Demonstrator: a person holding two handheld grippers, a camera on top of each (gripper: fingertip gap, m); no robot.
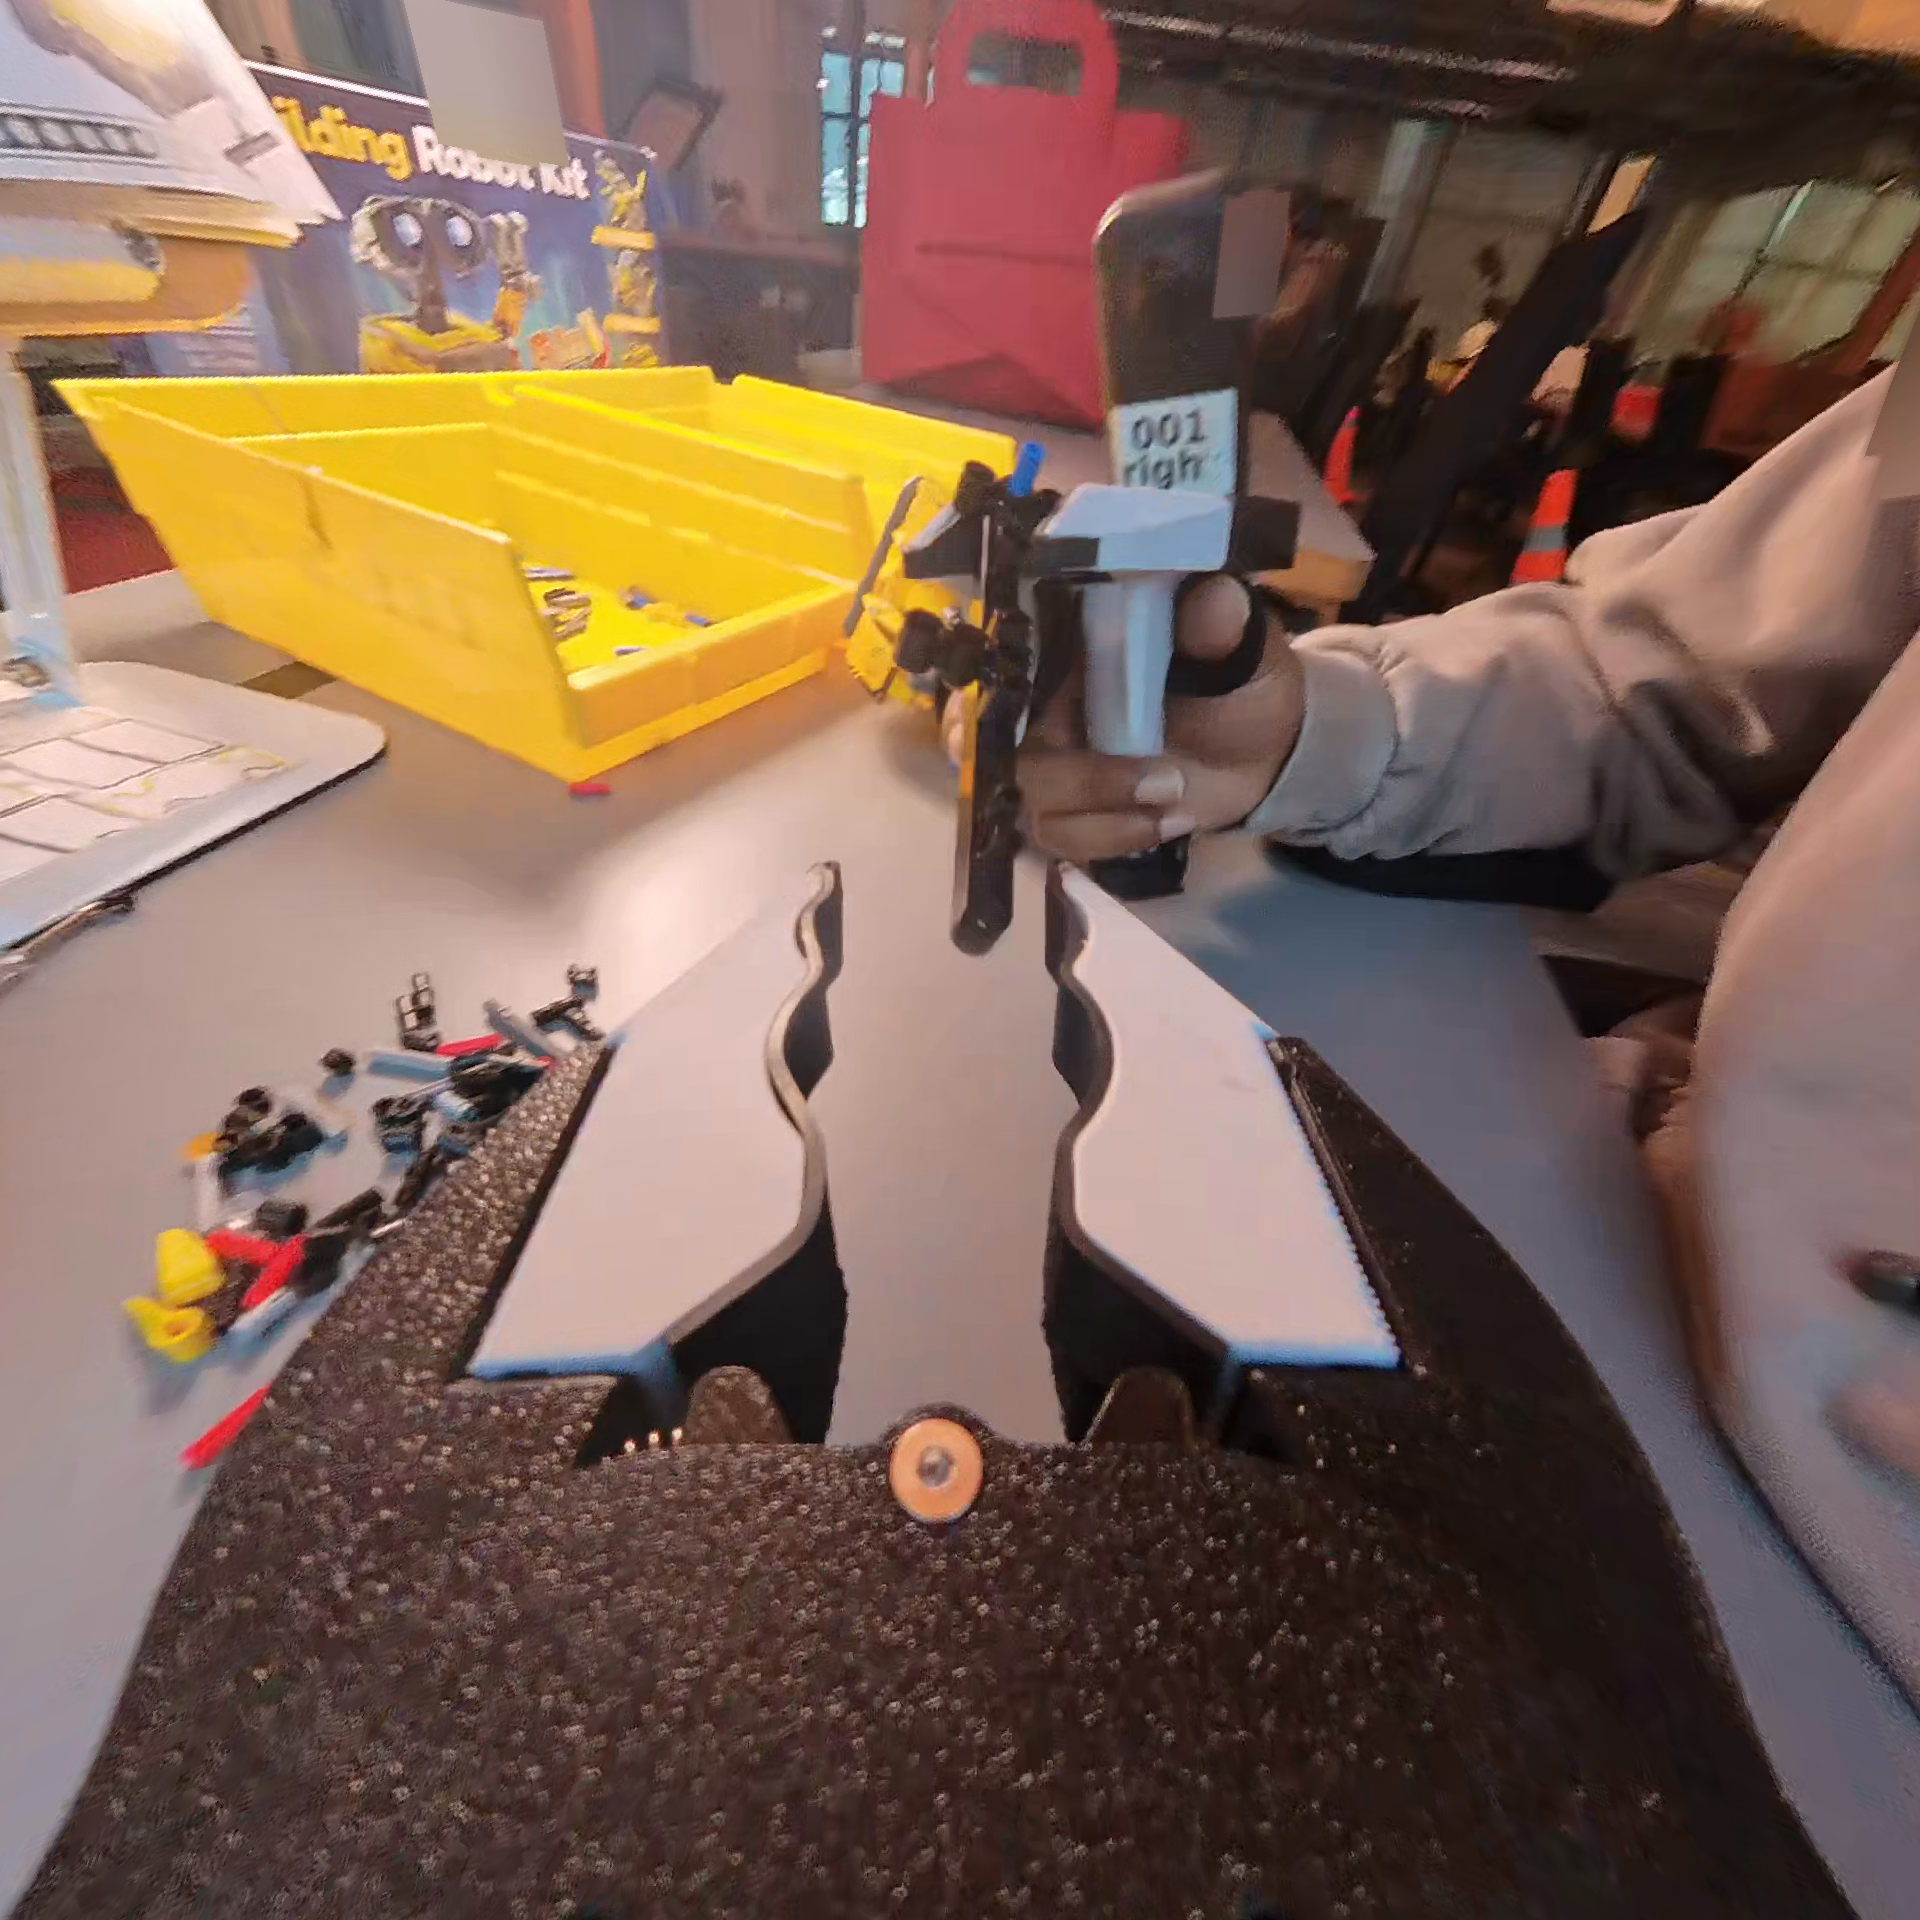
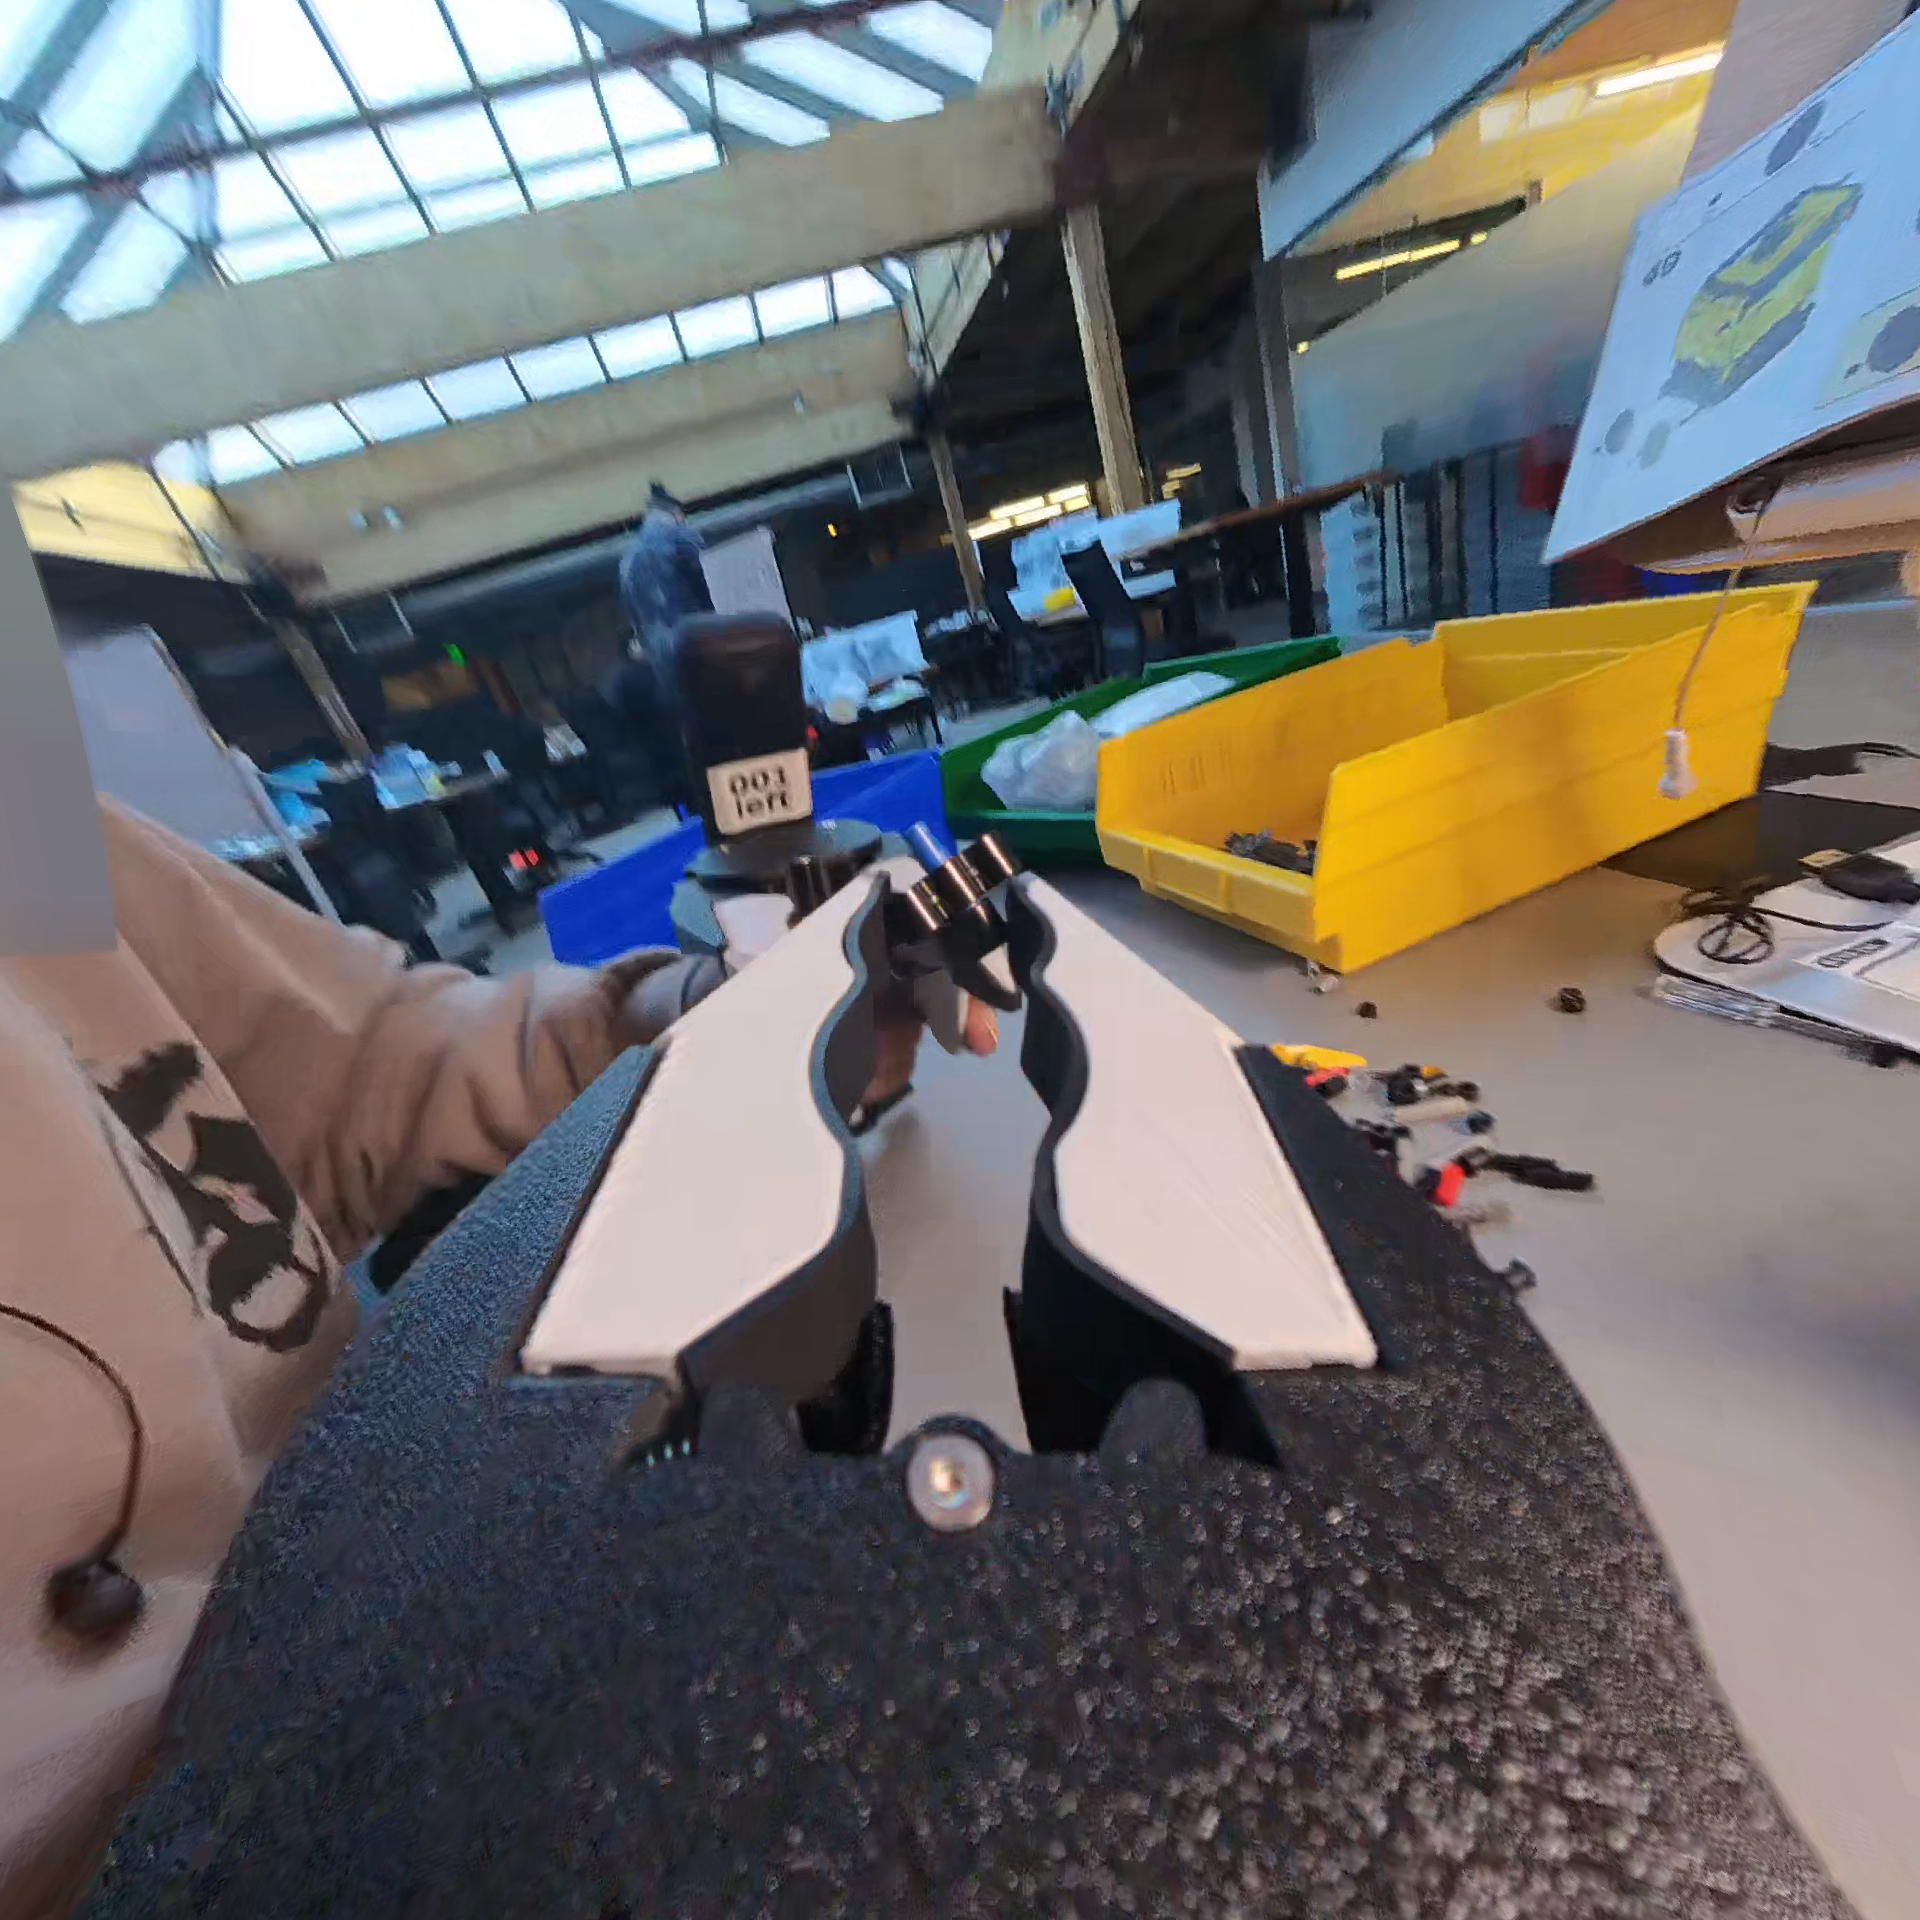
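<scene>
My right gripper [image 2: 948,906] is shut on a black brick assembly [image 2: 951,888] with a blue pin at its top, and holds it above the grey table [image 2: 1662,1299]. In the left wrist view the right gripper [image 1: 966,561] is held by a hand, and the assembly [image 1: 987,810] hangs down from it as a long black beam. My left gripper [image 1: 940,894] is open and empty. The beam's lower end sits just beyond and between its fingertips, without touching them as far as I can see. The left gripper [image 2: 748,831] also shows behind the assembly in the right wrist view.
A pile of small loose parts [image 1: 343,1143] lies on the table left of my left gripper, also seen in the right wrist view [image 2: 1434,1122]. A yellow bin [image 1: 416,540] with a few parts, a kit box [image 1: 447,270], a red bag [image 1: 987,239] and an instruction sheet [image 2: 1766,291] stand behind. My hands' fingertips stand some 6 centimetres from each other.
</scene>
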